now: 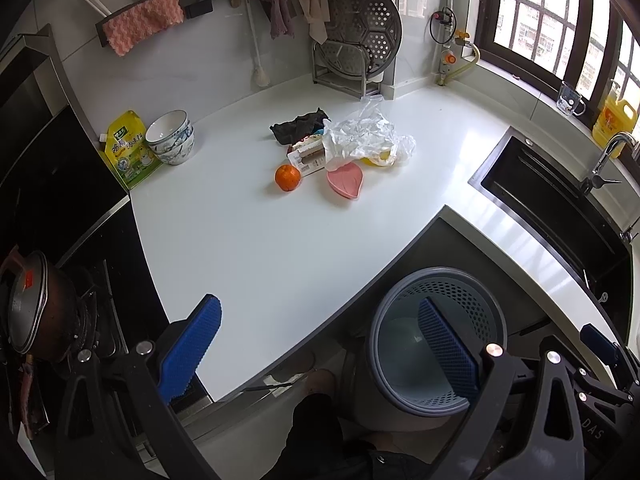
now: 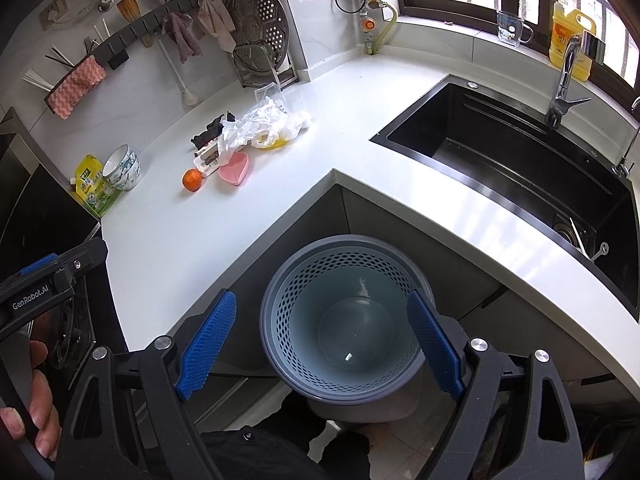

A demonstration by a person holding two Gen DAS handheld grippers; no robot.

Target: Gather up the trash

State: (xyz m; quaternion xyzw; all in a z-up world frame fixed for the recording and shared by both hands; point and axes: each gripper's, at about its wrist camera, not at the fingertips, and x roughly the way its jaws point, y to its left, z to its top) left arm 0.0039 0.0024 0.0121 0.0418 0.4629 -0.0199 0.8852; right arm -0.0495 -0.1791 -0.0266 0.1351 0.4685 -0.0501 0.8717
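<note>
As both tools hung above the bin, findings were these:
Progress: barely begun; the bin (image 2: 344, 320) on the floor, under the worktop's inner corner, held only a tiny white scrap.
Remaining: the trash pile (image 1: 352, 144) (crumpled plastic, dark wrapper, carton) lay mid-worktop (image 1: 248, 248) toward the back wall, with an orange (image 1: 287, 177) and a pink dish (image 1: 345, 179) just beside it.
Left gripper (image 1: 320, 344): fingers wide, empty.
Right gripper (image 2: 320, 344): fingers wide, empty.
Writing: "GenRobot.AI" on the left tool's body; pouch (image 1: 127, 148) lettering not legible.
</note>
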